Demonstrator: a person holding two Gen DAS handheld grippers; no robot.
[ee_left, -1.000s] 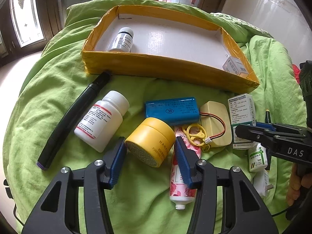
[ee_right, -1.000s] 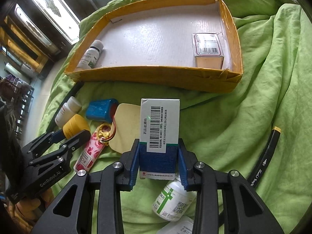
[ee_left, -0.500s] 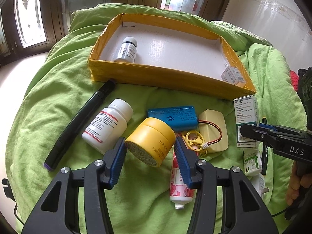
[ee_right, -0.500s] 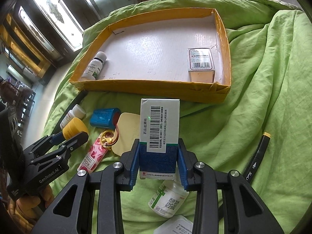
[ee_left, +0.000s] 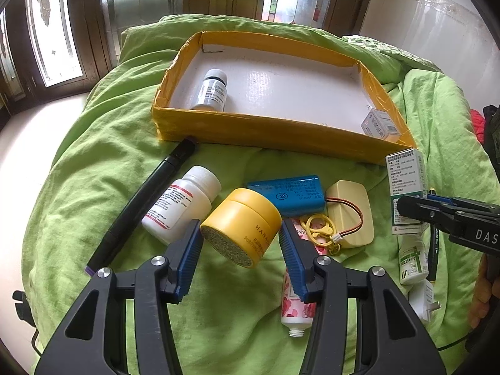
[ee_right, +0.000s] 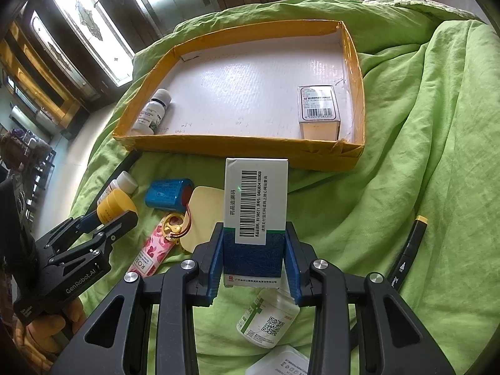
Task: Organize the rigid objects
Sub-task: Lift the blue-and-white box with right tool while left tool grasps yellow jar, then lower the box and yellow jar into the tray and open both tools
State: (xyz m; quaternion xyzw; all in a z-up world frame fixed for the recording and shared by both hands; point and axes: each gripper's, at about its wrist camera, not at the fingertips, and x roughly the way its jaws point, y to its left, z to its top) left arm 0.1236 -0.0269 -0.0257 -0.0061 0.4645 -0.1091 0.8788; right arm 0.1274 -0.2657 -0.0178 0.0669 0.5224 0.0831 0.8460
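Both tongs clamped, mine: left gripper (ee_left: 240, 234) on round yellow plastic jar (ee_left: 242, 225), right gripper (ee_right: 254, 256) on white-and-blue cardboard medicine box (ee_right: 254, 215); both now lifted, ready for yellow-walled cardboard tray (ee_right: 237, 147).

trays: one yellow-walled tray (ee_left: 268, 132), at 12 o'clock.
bottles: four — small bottle (ee_left: 212, 89) inside tray at 11 o'clock; red-labelled white bottle (ee_left: 181, 201) at 9 o'clock; green-labelled bottle (ee_right: 267, 320) at 6 o'clock; white bottle (ee_right: 281, 364) partly cut off below it.
cartons: two — barcoded box (ee_right: 318, 111) in tray at 1 o'clock; medicine box (ee_right: 254, 215) at centre.
jars: one yellow jar (ee_left: 242, 223).
markers: two — black pen (ee_left: 140, 203), yellow-capped marker (ee_right: 409, 250).
battery packs: one (ee_left: 286, 195).
tubes: one pink tube (ee_right: 154, 248).
keyrings: one (ee_left: 320, 229).
cream cases: one (ee_left: 351, 211).
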